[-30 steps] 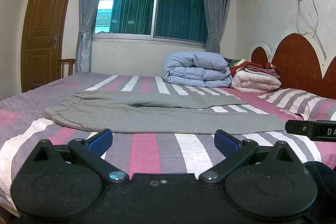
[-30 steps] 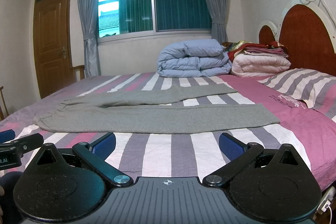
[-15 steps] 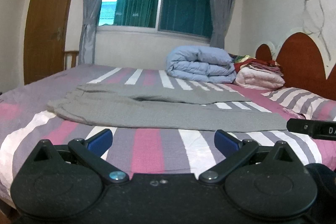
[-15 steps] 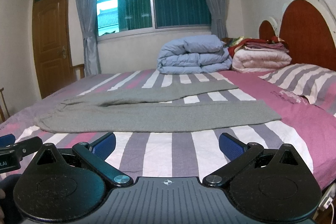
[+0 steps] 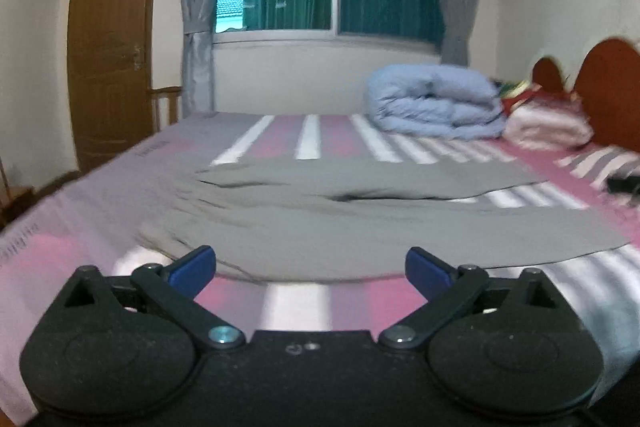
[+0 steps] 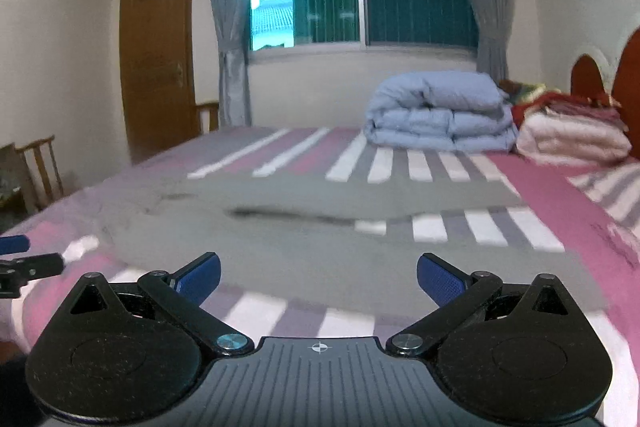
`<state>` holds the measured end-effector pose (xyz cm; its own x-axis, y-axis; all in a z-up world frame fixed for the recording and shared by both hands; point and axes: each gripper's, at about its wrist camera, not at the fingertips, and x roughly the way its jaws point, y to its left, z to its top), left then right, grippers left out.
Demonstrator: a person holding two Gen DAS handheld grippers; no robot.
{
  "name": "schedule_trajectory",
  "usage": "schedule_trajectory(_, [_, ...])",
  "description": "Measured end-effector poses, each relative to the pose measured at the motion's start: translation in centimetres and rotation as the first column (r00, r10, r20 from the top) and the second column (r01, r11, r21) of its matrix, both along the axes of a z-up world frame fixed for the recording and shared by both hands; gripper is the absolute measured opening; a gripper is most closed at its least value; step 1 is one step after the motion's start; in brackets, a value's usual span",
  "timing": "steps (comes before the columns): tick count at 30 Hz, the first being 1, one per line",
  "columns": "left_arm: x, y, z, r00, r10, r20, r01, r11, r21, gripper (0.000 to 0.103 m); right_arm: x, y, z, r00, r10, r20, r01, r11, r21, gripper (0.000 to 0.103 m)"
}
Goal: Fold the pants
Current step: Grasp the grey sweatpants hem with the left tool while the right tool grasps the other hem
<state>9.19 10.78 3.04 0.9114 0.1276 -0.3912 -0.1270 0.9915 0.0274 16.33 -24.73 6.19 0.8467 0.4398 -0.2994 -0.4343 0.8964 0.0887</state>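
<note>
Grey pants [image 5: 360,223] lie flat across the striped bed, waistband to the left, the two legs spread apart toward the right. The right wrist view shows the same pants [image 6: 320,251], blurred by motion. My left gripper [image 5: 311,265] is open, its blue pads just short of the near edge of the pants by the waistband end. My right gripper [image 6: 318,277] is open too, low over the near leg's front edge. Neither gripper holds anything. The left gripper's tip [image 6: 24,267] shows at the left edge of the right wrist view.
The bed [image 5: 304,307] has pink, grey and white stripes. A folded blue duvet [image 5: 436,103] and stacked blankets [image 6: 572,135] sit at the far right by the red headboard [image 5: 612,87]. Pillows lie right. A wooden door [image 6: 158,55] and chairs stand left.
Both grippers have moved forward and left toward the pants, which now fill more of each view. Both stay open. The right gripper's tip has left the left wrist view's right edge.
</note>
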Motion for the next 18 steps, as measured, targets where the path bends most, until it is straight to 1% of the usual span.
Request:
schedule_trajectory(1, [1.3,1.4,0.2,1.000,0.010,-0.025,-0.009,1.000,0.029,0.088,1.4,0.3,0.4,1.000,0.010,0.005,-0.010,1.000,0.007,0.103])
schedule_trajectory(2, [2.5,2.6,0.4,0.999,0.025,-0.038,-0.023,0.998,0.051,0.087,2.8,0.7,0.8,1.000,0.020,0.003,-0.020,1.000,0.019,0.103])
schedule_trajectory(3, [3.8,4.0,0.6,0.998,0.039,-0.047,-0.036,0.997,0.069,0.088,4.5,1.1,1.0,0.999,0.043,0.011,-0.044,0.998,0.043,0.103])
schedule_trajectory(4, [5.1,5.5,0.7,0.998,0.049,-0.050,-0.045,0.996,0.077,0.089,6.0,1.3,1.1,0.996,0.075,0.038,-0.078,0.994,0.081,0.103])
schedule_trajectory(5, [6.8,7.3,0.9,0.996,0.064,-0.053,-0.060,0.995,0.081,0.091,7.8,1.7,1.1,0.995,0.097,0.038,-0.100,0.989,0.105,0.103])
schedule_trajectory(6, [8.3,8.8,1.0,0.995,0.077,-0.058,-0.072,0.994,0.081,0.096,10.3,2.6,1.2,0.994,0.110,-0.020,-0.108,0.991,0.082,0.103])
schedule_trajectory(7, [10.0,10.5,1.0,0.994,0.092,-0.059,-0.087,0.993,0.081,0.097,12.4,3.5,1.2,0.992,0.109,-0.067,-0.106,0.993,0.051,0.103])
schedule_trajectory(8, [11.9,11.9,1.1,0.992,0.099,-0.078,-0.093,0.993,0.079,0.097,14.7,4.4,1.3,0.991,0.098,-0.087,-0.096,0.995,0.028,0.103])
schedule_trajectory(9, [13.7,13.3,1.1,0.990,0.094,-0.103,-0.087,0.994,0.066,0.097,16.8,5.3,1.3,0.992,0.091,-0.089,-0.090,0.996,0.015,0.103])
schedule_trajectory(11, [17.7,16.2,1.1,0.992,0.055,-0.114,-0.053,0.998,0.024,0.095,21.3,7.2,1.1,0.992,0.079,-0.095,-0.081,0.996,-0.020,0.103])
schedule_trajectory(12, [19.4,17.3,0.9,0.992,0.056,-0.112,-0.054,0.998,0.025,0.088,23.7,8.7,0.9,0.992,0.079,-0.101,-0.084,0.995,-0.048,0.103])
schedule_trajectory(13, [22.0,18.6,0.6,0.990,0.061,-0.126,-0.057,0.998,0.039,0.082,25.7,9.9,0.5,0.990,0.093,-0.108,-0.101,0.993,-0.065,0.103])
schedule_trajectory(15, [26.2,20.9,-0.5,0.985,0.050,-0.162,-0.044,0.998,0.039,0.077,29.9,12.8,-0.3,0.981,0.142,-0.133,-0.155,0.984,-0.092,0.103])
schedule_trajectory(16, [28.6,22.2,-1.3,0.982,0.039,-0.186,-0.032,0.999,0.044,0.070,32.1,13.9,-1.0,0.978,0.154,-0.142,-0.171,0.979,-0.115,0.103])
schedule_trajectory(18, [32.2,23.8,-3.0,0.973,0.001,-0.229,0.006,0.999,0.033,0.065,36.4,16.5,-2.1,0.969,0.186,-0.161,-0.210,0.966,-0.150,0.103])
